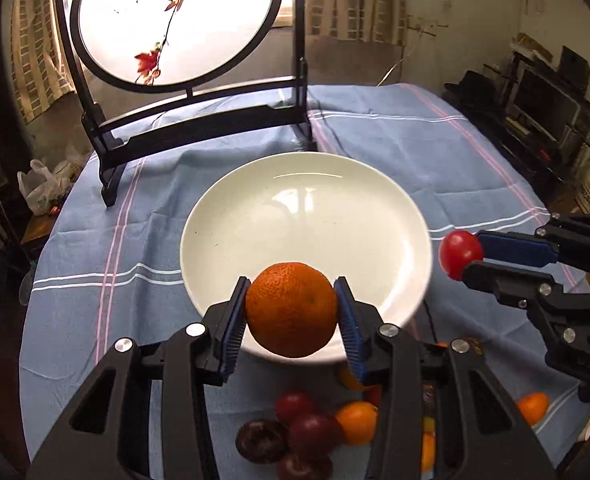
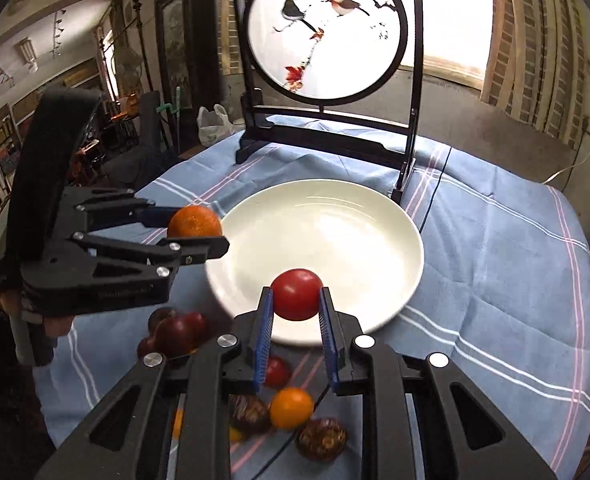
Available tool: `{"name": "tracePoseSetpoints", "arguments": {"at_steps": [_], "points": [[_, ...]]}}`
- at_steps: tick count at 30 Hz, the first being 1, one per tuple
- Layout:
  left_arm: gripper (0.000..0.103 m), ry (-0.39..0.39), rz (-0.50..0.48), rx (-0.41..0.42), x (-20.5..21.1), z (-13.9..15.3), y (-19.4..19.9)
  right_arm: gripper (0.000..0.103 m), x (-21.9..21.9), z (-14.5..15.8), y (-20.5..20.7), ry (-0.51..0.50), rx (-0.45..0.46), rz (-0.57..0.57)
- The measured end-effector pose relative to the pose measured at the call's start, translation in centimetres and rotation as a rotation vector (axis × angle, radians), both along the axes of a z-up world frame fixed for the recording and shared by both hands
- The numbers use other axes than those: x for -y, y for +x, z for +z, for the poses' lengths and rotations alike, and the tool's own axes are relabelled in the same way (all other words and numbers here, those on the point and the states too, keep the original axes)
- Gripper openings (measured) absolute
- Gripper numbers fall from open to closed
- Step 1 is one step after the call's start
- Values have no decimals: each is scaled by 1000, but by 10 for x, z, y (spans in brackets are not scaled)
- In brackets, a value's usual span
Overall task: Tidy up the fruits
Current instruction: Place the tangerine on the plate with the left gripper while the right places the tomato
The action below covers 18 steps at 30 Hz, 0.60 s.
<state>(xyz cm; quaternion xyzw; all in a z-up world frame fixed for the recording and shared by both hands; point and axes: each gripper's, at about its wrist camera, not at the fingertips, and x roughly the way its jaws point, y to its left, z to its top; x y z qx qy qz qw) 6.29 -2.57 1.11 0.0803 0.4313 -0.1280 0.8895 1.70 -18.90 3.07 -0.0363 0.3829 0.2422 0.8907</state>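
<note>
My left gripper (image 1: 291, 312) is shut on an orange (image 1: 291, 309) and holds it above the near rim of a white plate (image 1: 295, 216). It also shows in the right wrist view (image 2: 199, 232) at the plate's left edge with the orange (image 2: 193, 220). My right gripper (image 2: 297, 300) is shut on a red tomato (image 2: 297, 294) above the plate's near rim (image 2: 375, 216). In the left wrist view the right gripper (image 1: 469, 258) holds the tomato (image 1: 459, 254) just right of the plate. Nothing lies in the plate.
Loose fruits lie on the blue cloth in front of the plate: dark red ones (image 1: 313, 434), small oranges (image 1: 359, 420) and brown ones (image 2: 322, 438). A round bird-painted screen on a black stand (image 1: 199, 132) stands behind the plate. A thin black cable (image 2: 435, 192) crosses the cloth.
</note>
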Motion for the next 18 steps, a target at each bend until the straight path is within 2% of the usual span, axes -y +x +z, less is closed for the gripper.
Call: {"name": "tracePoseSetpoints", "arguments": {"at_steps": [3,8,10,11,12,13,18], "points": [[42,27,23,-32,0,-18,25,23,-9,-17,40,-36,-48,-18],[42,40,35,-73,-1,-41,42,23,-18,-45,75,-86,-111,-18],[43,47,26,-73,0,-45,43,29,-21,-51,81,-87,-133,-7],[46,51,27,-71,0,-46,44,42,-22,-53,83,-94,-134,-10],[57,53,32,-64,0,-45,43,55,-22,-52,83,-103,-121,-26],[63,50,38,-54,-2,-43,42,55,-21,-50,81,-104,-103,-37],[63,14,27,-22,-15,-26,19,56,-7,-35,58,-65,-81,-33]]}}
